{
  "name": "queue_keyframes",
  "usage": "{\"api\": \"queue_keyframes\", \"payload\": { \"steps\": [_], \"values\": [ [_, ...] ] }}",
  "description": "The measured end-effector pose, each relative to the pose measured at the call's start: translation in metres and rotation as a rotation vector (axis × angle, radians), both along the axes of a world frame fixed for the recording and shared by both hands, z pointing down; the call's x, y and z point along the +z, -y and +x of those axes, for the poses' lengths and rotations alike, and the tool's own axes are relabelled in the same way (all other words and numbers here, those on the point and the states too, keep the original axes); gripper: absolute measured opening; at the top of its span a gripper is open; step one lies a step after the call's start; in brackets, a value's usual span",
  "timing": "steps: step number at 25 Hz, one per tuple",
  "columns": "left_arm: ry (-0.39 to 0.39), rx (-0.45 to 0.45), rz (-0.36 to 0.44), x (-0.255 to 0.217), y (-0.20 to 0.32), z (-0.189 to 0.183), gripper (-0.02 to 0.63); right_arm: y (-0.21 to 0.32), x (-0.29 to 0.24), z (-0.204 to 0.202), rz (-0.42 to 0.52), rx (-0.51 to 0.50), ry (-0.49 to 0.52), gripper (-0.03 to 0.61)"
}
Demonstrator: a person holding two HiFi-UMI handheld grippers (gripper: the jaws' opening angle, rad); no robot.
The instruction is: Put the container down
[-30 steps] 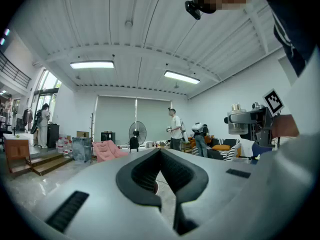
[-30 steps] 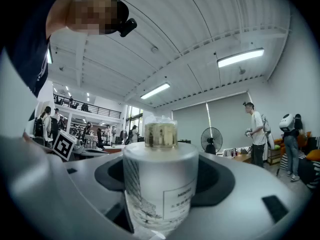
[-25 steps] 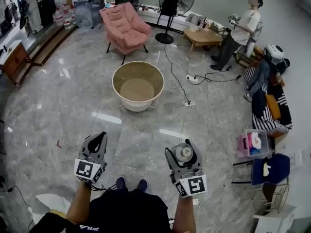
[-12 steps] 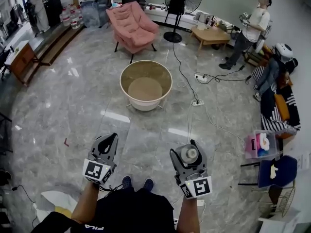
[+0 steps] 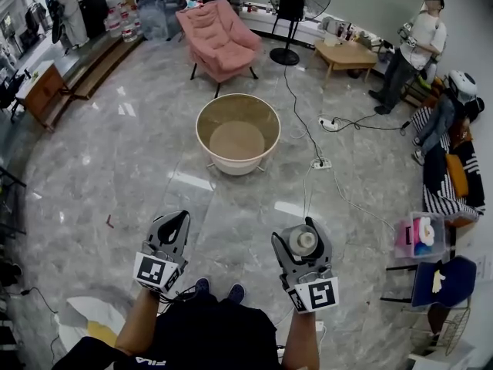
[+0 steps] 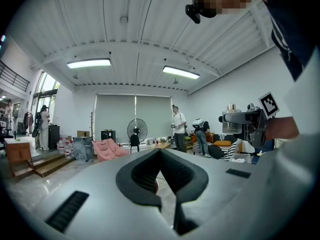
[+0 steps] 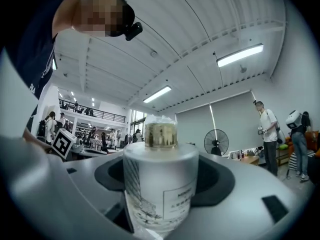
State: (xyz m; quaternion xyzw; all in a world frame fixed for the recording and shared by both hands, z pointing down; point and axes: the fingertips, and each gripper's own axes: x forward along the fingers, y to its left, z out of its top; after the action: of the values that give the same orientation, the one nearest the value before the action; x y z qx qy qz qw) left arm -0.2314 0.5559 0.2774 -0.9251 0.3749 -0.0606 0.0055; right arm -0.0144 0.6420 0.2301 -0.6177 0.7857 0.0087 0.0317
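Note:
The container (image 5: 301, 241) is a frosted white glass bottle with a metal cap and a printed label (image 7: 161, 181). It stands upright between the jaws of my right gripper (image 5: 302, 243), which is shut on its body (image 7: 160, 184). I hold it at waist height above the marble floor. My left gripper (image 5: 174, 228) hangs level with it to the left, shut with nothing in it; its pads meet at a point (image 6: 161, 152). From the left gripper view the bottle (image 6: 231, 118) shows at the right. A round beige tub (image 5: 237, 134) stands on the floor ahead, apart from both grippers.
A pink armchair (image 5: 220, 38) and a standing fan (image 5: 301, 8) are behind the tub. Cables and a power strip (image 5: 321, 163) cross the floor to the right. A clear box (image 5: 420, 237) and blue chair (image 5: 450, 280) sit at right. A person (image 5: 414, 51) stands far right.
The view has swung: the tub, chair and fan have slid right and slightly down in the head view. Both grippers keep their pose, the bottle still held.

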Motion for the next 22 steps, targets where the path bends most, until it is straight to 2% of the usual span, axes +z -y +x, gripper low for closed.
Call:
{"api": "queue_keyframes", "payload": {
  "steps": [7, 14, 18, 22],
  "values": [
    [-0.011, -0.044, -0.008, 0.009, 0.016, 0.018, 0.026, 0.031, 0.019, 0.014, -0.016, -0.061, 0.004, 0.35],
    [-0.022, -0.088, -0.058, 0.034, 0.064, 0.017, 0.026, 0.1, 0.055, 0.028, -0.07, -0.068, 0.02, 0.35],
    [-0.038, -0.107, -0.091, 0.059, 0.133, 0.019, 0.026, 0.181, 0.078, 0.038, -0.08, -0.058, -0.007, 0.35],
    [-0.068, -0.105, -0.117, 0.08, 0.238, 0.024, 0.026, 0.288, 0.104, 0.046, -0.088, -0.04, -0.039, 0.35]
  ]
}}
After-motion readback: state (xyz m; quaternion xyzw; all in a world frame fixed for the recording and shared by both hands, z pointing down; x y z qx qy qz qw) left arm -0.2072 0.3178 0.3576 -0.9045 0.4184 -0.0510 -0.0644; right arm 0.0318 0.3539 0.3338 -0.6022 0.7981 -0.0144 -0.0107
